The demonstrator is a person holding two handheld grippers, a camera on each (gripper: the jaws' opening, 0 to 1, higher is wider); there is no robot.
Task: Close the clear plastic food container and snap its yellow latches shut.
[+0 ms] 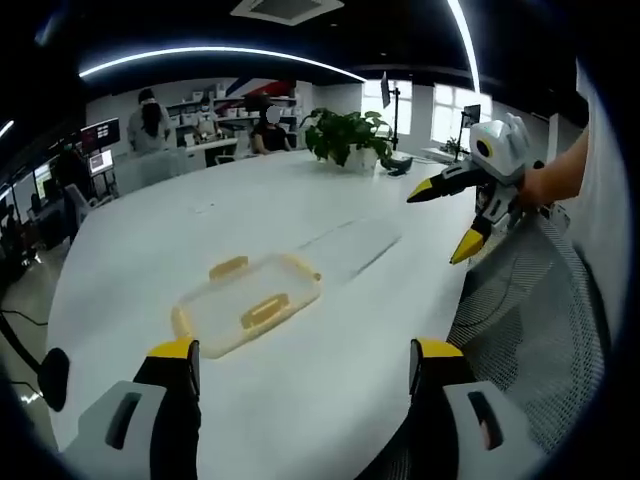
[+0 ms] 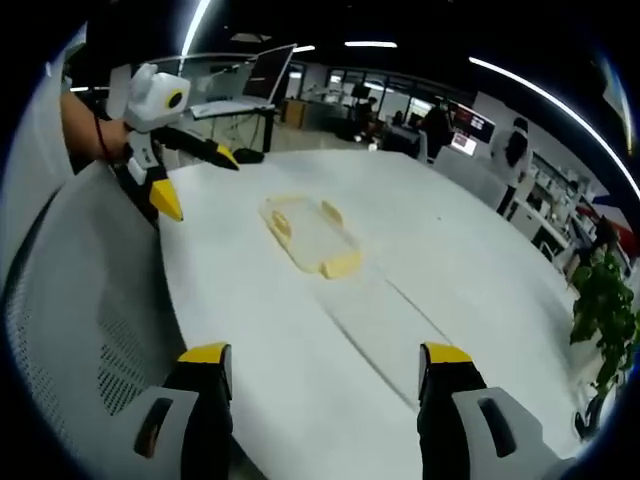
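Barely begun, by the look of it — nothing gripped, nothing pressed. Nearest, in the left gripper view, left tool [image 1: 302, 360] spread wide with yellow-tipped jaws apart and bare; same in the right gripper view for the right tool [image 2: 327, 365], jaws parted over bare white desk [image 2: 430, 270]. Both hovering at the desk's near edge, above a mesh chair back [image 1: 520, 320], well apart from the work. Further in, lying flat on the desk: the clear plastic food container [image 1: 247, 303] with its yellow latches [image 1: 264, 309] — lid seemingly resting on top, though whether seated or latched cannot be told at this range. Left to do, as a judgement: approach, press the lid down, snap each latch. No obstacle between tools and container. Beyond, a potted plant [image 1: 346, 134] at the desk's far edge, then monitors [image 1: 100, 135] and seated people — clear of the work.
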